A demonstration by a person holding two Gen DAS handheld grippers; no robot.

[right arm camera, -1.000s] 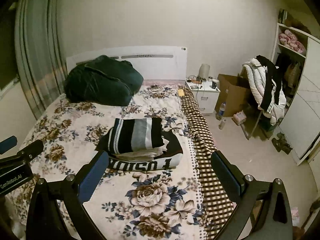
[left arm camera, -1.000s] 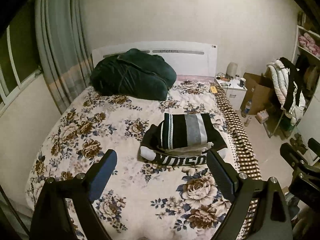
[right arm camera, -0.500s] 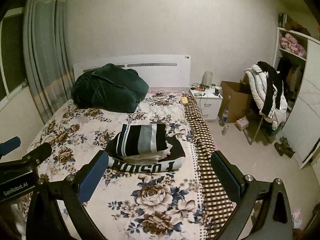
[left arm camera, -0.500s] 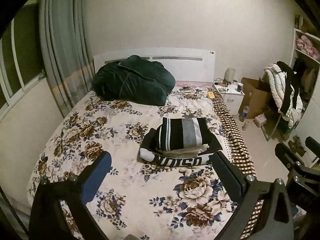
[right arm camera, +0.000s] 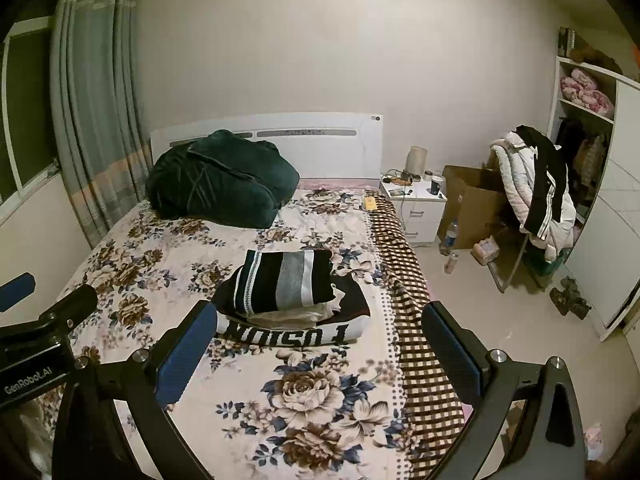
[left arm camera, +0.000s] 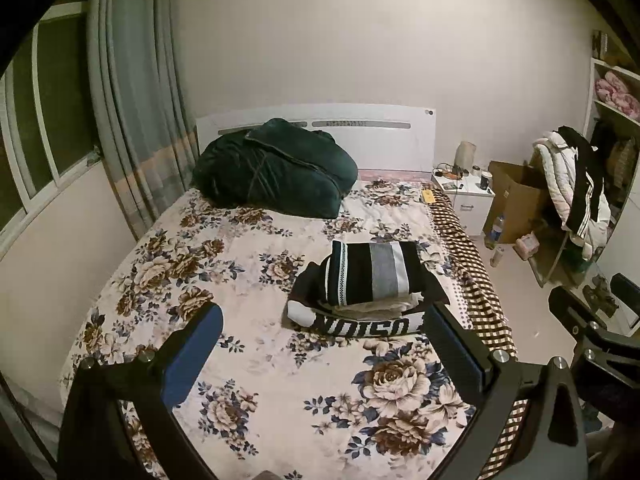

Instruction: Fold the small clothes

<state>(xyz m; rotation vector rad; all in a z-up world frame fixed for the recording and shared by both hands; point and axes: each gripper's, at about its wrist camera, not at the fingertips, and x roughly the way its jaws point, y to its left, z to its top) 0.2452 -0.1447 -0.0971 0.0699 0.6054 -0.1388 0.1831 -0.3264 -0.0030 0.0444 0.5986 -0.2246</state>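
Note:
A stack of folded clothes [left arm camera: 372, 288] lies on the right half of the floral bed [left arm camera: 240, 264]: a black, grey and white striped piece on top, pale pieces under it, a black and white lettered garment at the bottom. The stack also shows in the right wrist view [right arm camera: 292, 296]. My left gripper [left arm camera: 324, 348] is open and empty, held above the bed's foot, short of the stack. My right gripper [right arm camera: 320, 344] is open and empty, also short of the stack. Each gripper shows at the edge of the other's view.
A dark green bundled quilt [left arm camera: 276, 168] sits at the headboard. Right of the bed stand a white nightstand [right arm camera: 416, 204], a cardboard box [right arm camera: 472, 204], bottles on the floor and a chair heaped with jackets [right arm camera: 536, 192]. A curtain and window are at left.
Both grippers have drawn back and risen, so the bed and the stack look smaller and farther. Both stay open and empty. The stack has not moved.

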